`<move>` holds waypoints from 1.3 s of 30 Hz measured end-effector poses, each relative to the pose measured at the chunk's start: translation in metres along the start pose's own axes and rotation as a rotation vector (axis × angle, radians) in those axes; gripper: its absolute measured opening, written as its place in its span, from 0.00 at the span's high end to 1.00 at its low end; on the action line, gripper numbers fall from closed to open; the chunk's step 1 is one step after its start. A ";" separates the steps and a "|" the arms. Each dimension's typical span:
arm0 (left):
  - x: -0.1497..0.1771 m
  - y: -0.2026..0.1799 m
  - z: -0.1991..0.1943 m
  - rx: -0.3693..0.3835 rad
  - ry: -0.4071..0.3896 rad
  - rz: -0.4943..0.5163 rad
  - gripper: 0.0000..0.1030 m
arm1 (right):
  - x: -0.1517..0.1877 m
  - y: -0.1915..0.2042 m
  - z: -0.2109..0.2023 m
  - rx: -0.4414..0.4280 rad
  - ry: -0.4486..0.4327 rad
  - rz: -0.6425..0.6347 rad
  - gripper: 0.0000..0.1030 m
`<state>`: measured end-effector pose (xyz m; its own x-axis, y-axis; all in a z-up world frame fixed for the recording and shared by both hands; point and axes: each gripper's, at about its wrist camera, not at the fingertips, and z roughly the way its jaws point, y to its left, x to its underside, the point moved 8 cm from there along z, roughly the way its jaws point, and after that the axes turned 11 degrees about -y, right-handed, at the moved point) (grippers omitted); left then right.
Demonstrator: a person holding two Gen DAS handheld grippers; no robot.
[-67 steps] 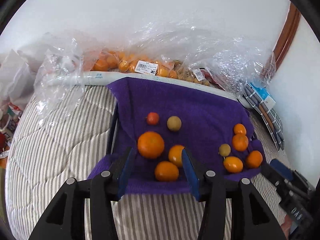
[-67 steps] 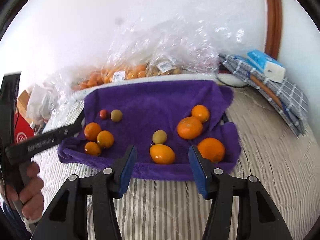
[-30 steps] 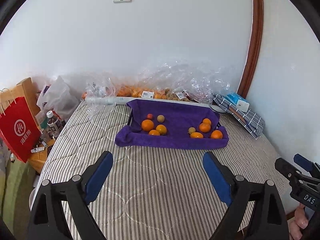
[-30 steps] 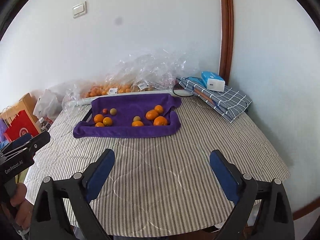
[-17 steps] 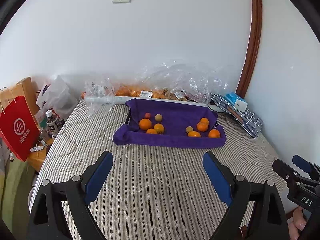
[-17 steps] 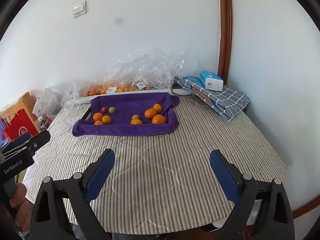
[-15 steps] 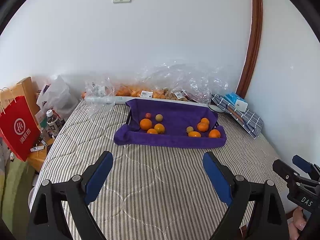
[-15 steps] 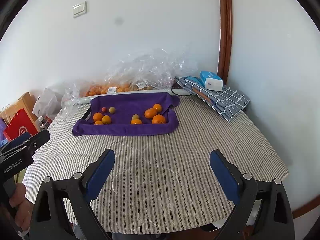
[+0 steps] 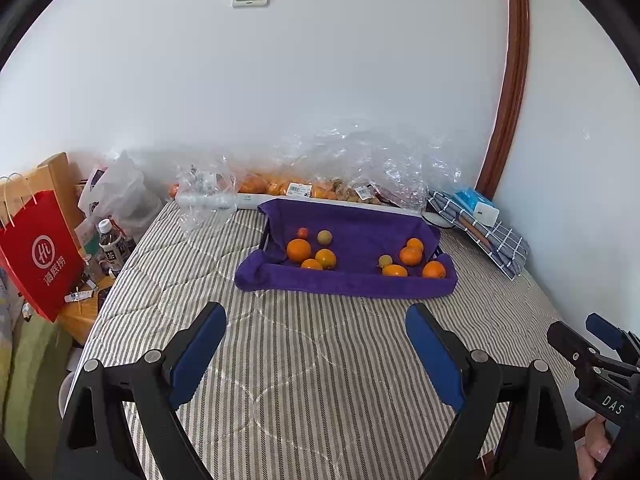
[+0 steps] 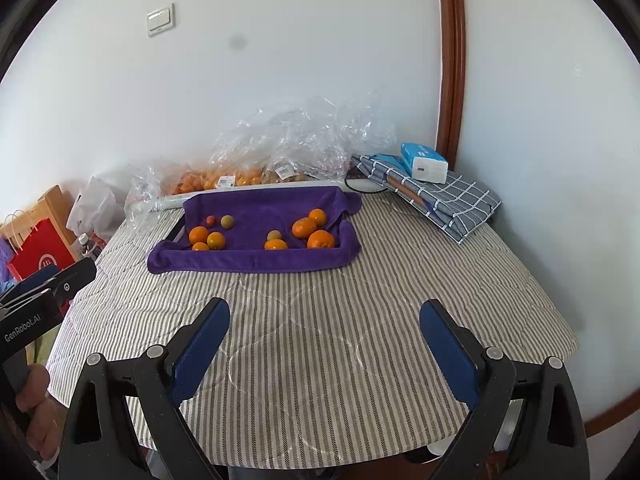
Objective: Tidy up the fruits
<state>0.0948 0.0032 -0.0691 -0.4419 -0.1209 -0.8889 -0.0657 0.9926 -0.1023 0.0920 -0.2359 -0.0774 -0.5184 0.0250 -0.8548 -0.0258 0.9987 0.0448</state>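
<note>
A purple towel (image 9: 352, 280) (image 10: 256, 262) lines a tray at the far side of a striped bed. Two groups of fruit lie on it. The left group has an orange (image 9: 299, 249) (image 10: 199, 235), two smaller oranges, a small red fruit (image 9: 303, 233) and a greenish one (image 9: 324, 237). The right group (image 9: 411, 256) (image 10: 305, 227) holds several oranges and one greenish fruit. My left gripper (image 9: 316, 314) stands open and empty, well back from the towel. My right gripper (image 10: 325, 312) is also wide open and empty, far from the fruit.
Clear plastic bags (image 9: 360, 164) with more oranges lie against the wall behind the tray. A folded checked cloth (image 10: 444, 196) with a tissue box (image 10: 424, 162) sits at the right. A red paper bag (image 9: 38, 252) and bottles stand left of the bed. Striped bedcover (image 9: 320, 360) lies between grippers and tray.
Both grippers pulled back from close over the fruit to a distant stand and opened wider. Over the last second nothing has visibly moved.
</note>
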 end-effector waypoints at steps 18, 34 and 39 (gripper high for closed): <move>-0.002 0.001 0.000 -0.006 -0.001 0.004 0.11 | -0.003 0.002 -0.003 0.003 -0.008 0.011 0.08; -0.002 0.002 -0.001 -0.006 -0.001 0.002 0.11 | -0.004 0.003 -0.003 0.005 -0.009 0.013 0.08; -0.002 0.003 -0.001 -0.006 -0.003 0.005 0.11 | -0.004 0.003 -0.003 0.003 -0.011 0.014 0.08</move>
<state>0.0947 0.0064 -0.0675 -0.4398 -0.1162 -0.8906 -0.0688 0.9930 -0.0956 0.0914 -0.2330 -0.0723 -0.5093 0.0394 -0.8597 -0.0164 0.9983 0.0554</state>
